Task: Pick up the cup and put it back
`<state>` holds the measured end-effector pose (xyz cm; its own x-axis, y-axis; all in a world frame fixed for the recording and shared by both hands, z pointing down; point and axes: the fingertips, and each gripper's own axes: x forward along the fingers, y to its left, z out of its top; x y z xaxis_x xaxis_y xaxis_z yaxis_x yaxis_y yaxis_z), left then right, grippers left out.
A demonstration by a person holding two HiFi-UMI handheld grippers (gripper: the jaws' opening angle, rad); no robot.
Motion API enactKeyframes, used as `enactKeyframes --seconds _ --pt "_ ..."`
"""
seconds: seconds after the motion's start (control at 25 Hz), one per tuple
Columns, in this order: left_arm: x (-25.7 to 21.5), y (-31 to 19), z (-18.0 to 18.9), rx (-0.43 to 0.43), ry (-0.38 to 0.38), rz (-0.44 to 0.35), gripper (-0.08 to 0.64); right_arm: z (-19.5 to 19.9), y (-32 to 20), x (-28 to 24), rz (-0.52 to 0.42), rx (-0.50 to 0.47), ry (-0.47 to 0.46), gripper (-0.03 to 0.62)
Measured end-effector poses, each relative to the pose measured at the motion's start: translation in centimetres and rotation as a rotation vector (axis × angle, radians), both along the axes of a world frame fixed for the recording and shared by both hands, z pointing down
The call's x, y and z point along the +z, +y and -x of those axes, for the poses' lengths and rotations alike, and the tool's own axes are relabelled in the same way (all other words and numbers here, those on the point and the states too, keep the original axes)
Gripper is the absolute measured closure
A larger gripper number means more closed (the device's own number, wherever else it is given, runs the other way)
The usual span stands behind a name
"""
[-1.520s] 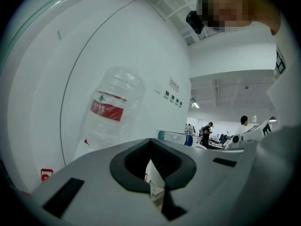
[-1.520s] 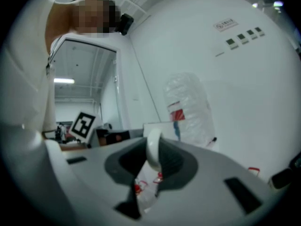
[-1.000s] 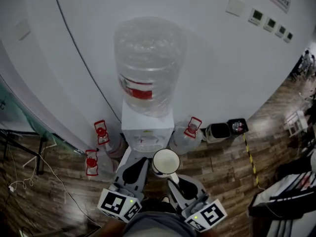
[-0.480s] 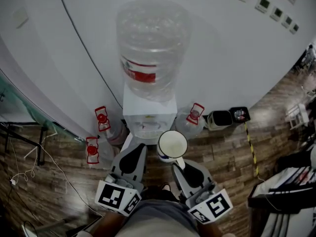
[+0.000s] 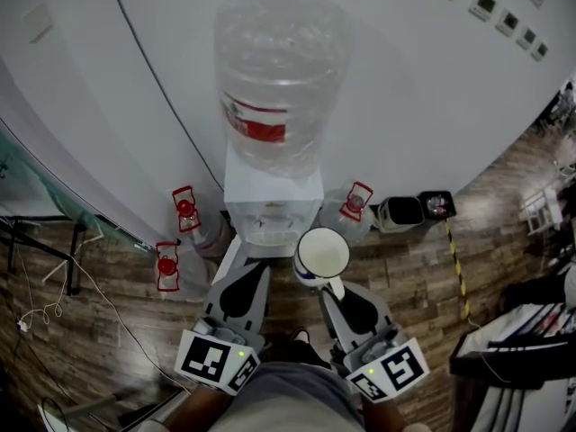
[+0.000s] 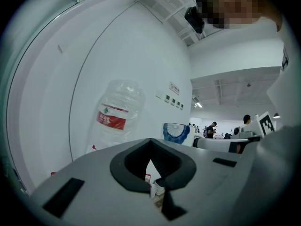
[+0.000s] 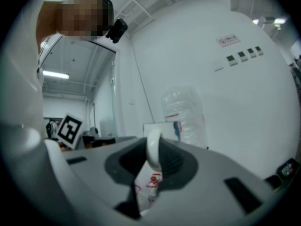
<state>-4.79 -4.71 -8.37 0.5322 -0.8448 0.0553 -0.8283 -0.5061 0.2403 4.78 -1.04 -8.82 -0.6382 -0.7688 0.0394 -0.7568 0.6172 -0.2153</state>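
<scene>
A white cup [image 5: 324,253] with a blue pattern hangs in the air just right of the water dispenser's [image 5: 270,207] tap recess, mouth up. My right gripper [image 5: 334,283] is shut on the cup's handle; in the right gripper view the white handle [image 7: 153,150] is pinched between the jaws. My left gripper [image 5: 239,253] points at the dispenser's front, jaws closed with nothing between them. From the left gripper view the cup [image 6: 176,131] shows to the right, beyond the left gripper [image 6: 157,185].
A large clear water bottle [image 5: 281,70] sits on top of the dispenser against the white wall. Spare bottles with red handles [image 5: 184,216] [image 5: 354,205] stand on the wooden floor on both sides. A black bin [image 5: 401,212] is to the right.
The right gripper has carried the cup forward and a little right, from below the dispenser to beside its front. The left gripper has stayed close to the dispenser.
</scene>
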Motion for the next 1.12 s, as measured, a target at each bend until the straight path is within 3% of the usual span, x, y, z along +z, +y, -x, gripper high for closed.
enactKeyframes --seconds 0.64,1.12 --pt "0.8 0.6 0.4 -0.014 0.012 0.025 0.555 -0.2 0.0 1.0 0.021 -0.003 0.004 0.515" --pt "2.0 1.0 -2.1 -0.094 0.019 0.024 0.555 -2.8 0.1 1.3 -0.001 -0.054 -0.002 0.515"
